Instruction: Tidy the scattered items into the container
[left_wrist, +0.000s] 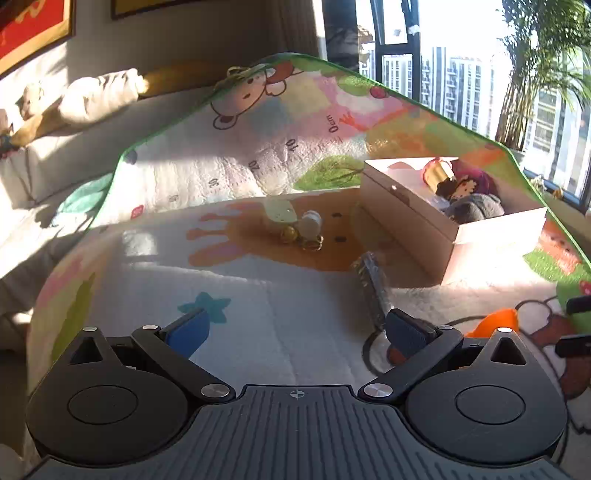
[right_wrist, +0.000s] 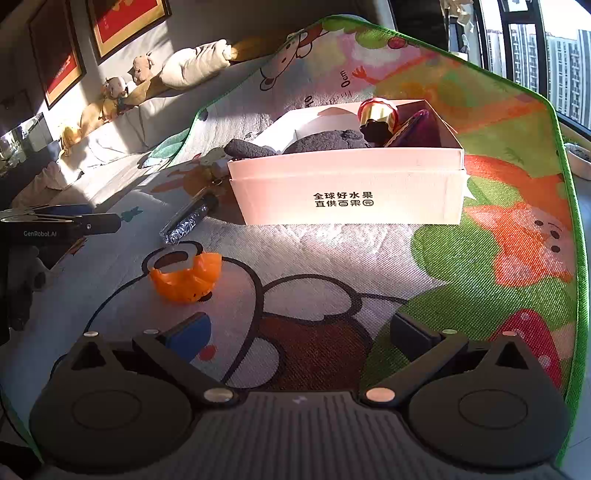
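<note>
Both the left gripper (left_wrist: 295, 332) and right gripper (right_wrist: 297, 332) stand wide, empty. The box (right_wrist: 351, 195) sits near the mat's (right_wrist: 480, 280) far right edge, part-filled. The orange toy (right_wrist: 186, 277), wrapped stick (left_wrist: 373, 284) and keyring (left_wrist: 299, 225) remain outside it on the mat, evidently awaiting collection.

I see the box (right_wrist: 351, 195) on the mat (right_wrist: 480, 258), toys inside. Left of it lies a wrapped stick (right_wrist: 188, 221); nearer me, a crumpled bag (right_wrist: 184, 277).
</note>
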